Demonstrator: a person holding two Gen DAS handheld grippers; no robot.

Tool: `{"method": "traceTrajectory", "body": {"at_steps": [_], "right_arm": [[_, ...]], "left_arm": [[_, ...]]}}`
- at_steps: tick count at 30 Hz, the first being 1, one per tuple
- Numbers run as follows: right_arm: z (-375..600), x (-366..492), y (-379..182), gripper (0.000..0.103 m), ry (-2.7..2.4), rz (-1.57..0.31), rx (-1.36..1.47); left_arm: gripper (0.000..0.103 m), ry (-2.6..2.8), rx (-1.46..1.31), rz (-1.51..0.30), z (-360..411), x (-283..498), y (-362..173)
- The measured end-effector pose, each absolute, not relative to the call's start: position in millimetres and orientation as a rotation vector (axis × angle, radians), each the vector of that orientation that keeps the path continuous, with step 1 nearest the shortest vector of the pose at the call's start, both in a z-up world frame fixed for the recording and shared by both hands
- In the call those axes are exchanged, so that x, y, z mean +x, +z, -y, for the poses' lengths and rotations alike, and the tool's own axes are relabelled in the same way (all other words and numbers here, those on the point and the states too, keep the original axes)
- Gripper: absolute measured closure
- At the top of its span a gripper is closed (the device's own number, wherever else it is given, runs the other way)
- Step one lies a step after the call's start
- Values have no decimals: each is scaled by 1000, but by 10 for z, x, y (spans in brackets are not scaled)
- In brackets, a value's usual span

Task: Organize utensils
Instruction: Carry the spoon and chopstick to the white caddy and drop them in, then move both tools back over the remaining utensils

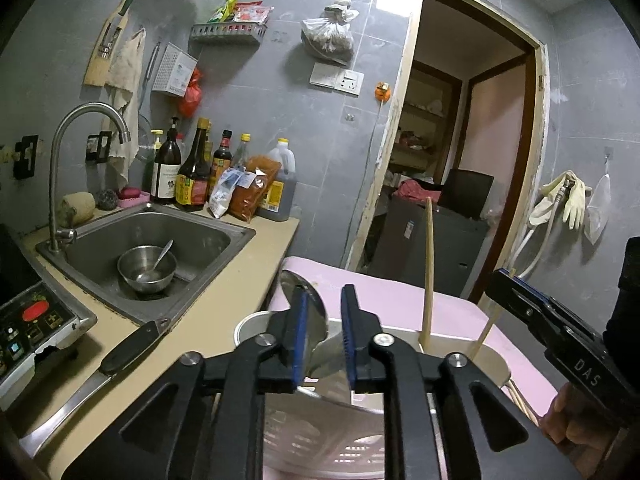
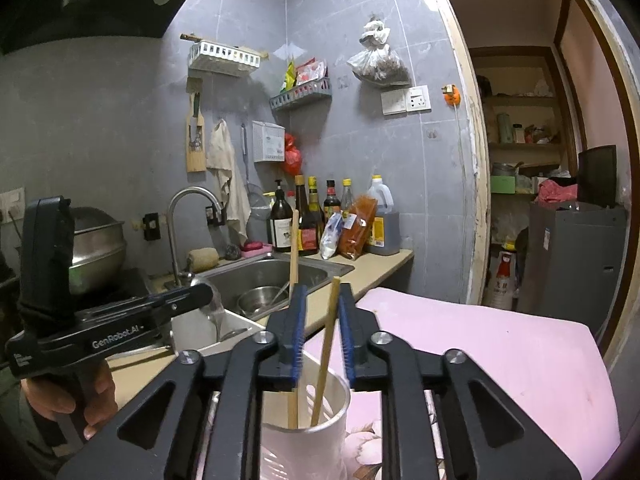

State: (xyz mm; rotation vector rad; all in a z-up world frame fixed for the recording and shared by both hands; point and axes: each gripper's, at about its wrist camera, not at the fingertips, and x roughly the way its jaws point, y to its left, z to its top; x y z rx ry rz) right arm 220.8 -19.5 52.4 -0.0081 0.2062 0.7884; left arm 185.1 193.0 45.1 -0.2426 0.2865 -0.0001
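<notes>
My left gripper (image 1: 325, 300) is open above a white utensil holder (image 1: 256, 322). A metal spoon (image 1: 306, 308) stands in the holder between the fingers, its bowl up, leaning on the left pad. My right gripper (image 2: 323, 300) is open over the holder's white cup (image 2: 304, 432). Two wooden chopsticks (image 2: 326, 344) stand in that cup between the pads; I see no pad pressing them. In the left wrist view one chopstick (image 1: 428, 264) stands upright and the right gripper (image 1: 516, 292) is at the right edge. The left gripper (image 2: 176, 300) shows at left in the right wrist view.
A black-handled knife (image 1: 120, 354) lies on the beige counter (image 1: 224, 300). The steel sink (image 1: 224, 224) holds a metal bowl (image 1: 147, 268) with a spoon. Sauce bottles (image 1: 192, 172) stand behind it. A cooker panel (image 1: 32, 324) is at left. A pink board (image 2: 500, 344) lies to the right.
</notes>
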Motion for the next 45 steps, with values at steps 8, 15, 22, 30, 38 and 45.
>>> {"method": "traceTrajectory", "body": {"at_steps": [8,15,22,30,38,45], "right_arm": [[232,2200,668,80,793,-183,-4],[435,2178,872,54,759,-135,33],[828,2103,1043,27,682,-75,61],[1370,1938,1142,5,571,-6,53],[1845,1815,1029,0,469,-17,-6],[2187,1877,753,0,382,-130,-39]], "left_arm": [[77,-37,-275,-238,-1958,1777,639],[57,-66,-266,-190,-1822,1731,827],[23,-94,-256,-128,-1580,1684,987],[4,-156,-196,-95,-1152,1644,1063],[4,-248,-147,-160,-680,1738,917],[4,-309,-96,-255,-228,1851,650]]}}
